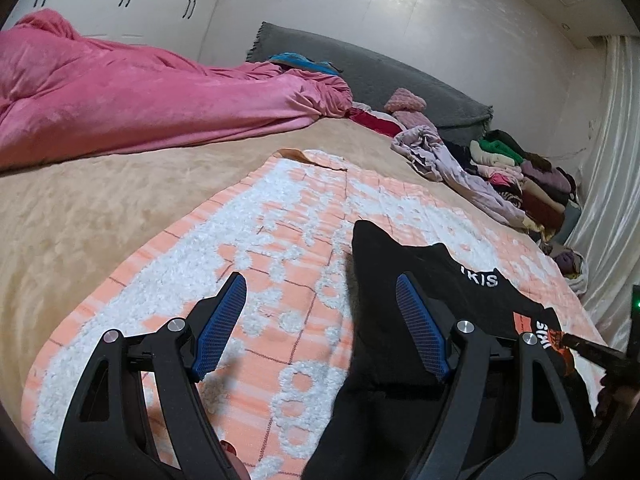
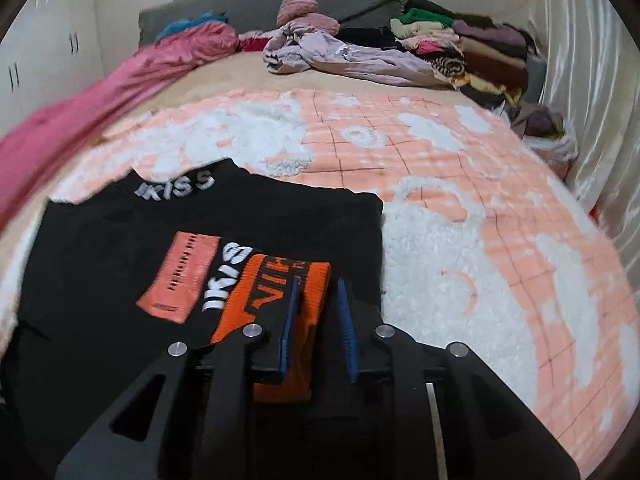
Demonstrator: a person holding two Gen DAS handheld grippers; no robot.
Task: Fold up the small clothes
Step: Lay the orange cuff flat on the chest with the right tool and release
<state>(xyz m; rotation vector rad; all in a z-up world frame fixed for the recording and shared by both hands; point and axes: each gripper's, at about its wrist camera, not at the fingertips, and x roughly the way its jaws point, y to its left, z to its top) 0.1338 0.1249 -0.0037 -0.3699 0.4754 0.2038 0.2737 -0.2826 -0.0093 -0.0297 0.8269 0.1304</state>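
A black long-sleeved shirt (image 2: 100, 248) with white "IKISS" lettering lies on a peach-and-white tufted mat (image 2: 440, 160) on the bed. A sleeve with an orange cuff (image 2: 264, 280) is folded across its chest. My right gripper (image 2: 318, 282) hovers over that cuff with its blue pads a narrow gap apart. The cuff lies between them, and the right pad stands clear of it. In the left wrist view my left gripper (image 1: 320, 280) is wide open and holds nothing. Its left finger is over the mat (image 1: 240, 208), its right finger over the shirt's (image 1: 400, 264) left edge.
A pink blanket (image 1: 120, 92) is bunched along the far left of the bed, before a grey headboard cushion (image 1: 380, 68). A lilac garment (image 1: 440, 152) and a pile of mixed clothes (image 1: 520, 168) lie at the far right by a pale curtain (image 1: 608, 160).
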